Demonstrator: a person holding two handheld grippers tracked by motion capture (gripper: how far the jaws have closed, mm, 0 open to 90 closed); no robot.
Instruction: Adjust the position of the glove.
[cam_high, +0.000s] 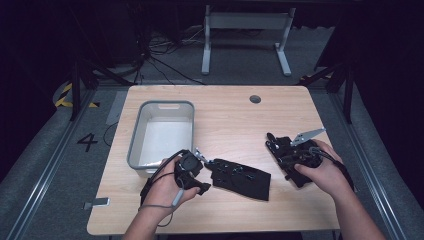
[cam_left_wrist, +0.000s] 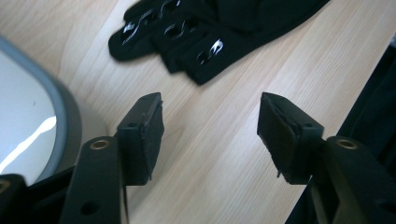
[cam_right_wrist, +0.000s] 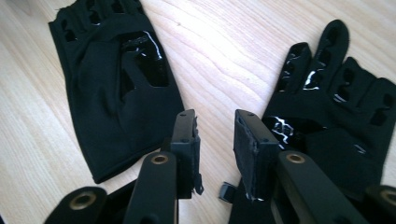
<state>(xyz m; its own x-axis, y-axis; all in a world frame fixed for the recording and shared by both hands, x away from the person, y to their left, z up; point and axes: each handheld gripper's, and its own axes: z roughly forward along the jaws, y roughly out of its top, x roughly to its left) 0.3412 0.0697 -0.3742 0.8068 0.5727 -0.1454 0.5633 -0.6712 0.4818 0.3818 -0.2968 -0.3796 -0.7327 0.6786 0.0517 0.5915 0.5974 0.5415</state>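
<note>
Gloves, two of them and both black, lie flat on the wooden table (cam_high: 225, 210). One glove (cam_high: 241, 178) is just to the right of the grey bin (cam_high: 135, 145), near its front corner; the second glove (cam_right_wrist: 345, 126) lies further right of the bin, apart from the first one. In the high view the second glove is mostly covered by the right hand (cam_high: 325, 172) and its tool, so its shape is hard to make out there. The glossy marks on the glove fingers are a pattern, and I cannot read any letters or brand in them. On the floor to the left of the bin a painted "4" (cam_high: 87, 142) can be read.

The left gripper (cam_left_wrist: 210, 126) stands just beside the bin's front right corner, close to the first glove, with its jaws apart and only bare table between them. The right gripper (cam_right_wrist: 215, 135) is over the strip of table between the two gloves; its jaws have a gap and hold nothing, one of them lying over the edge of the second glove.

The bin is one only, and its far side is cut off in the left gripper view. A round hole (cam_high: 255, 99) is in the table behind the bin, to the right.
</note>
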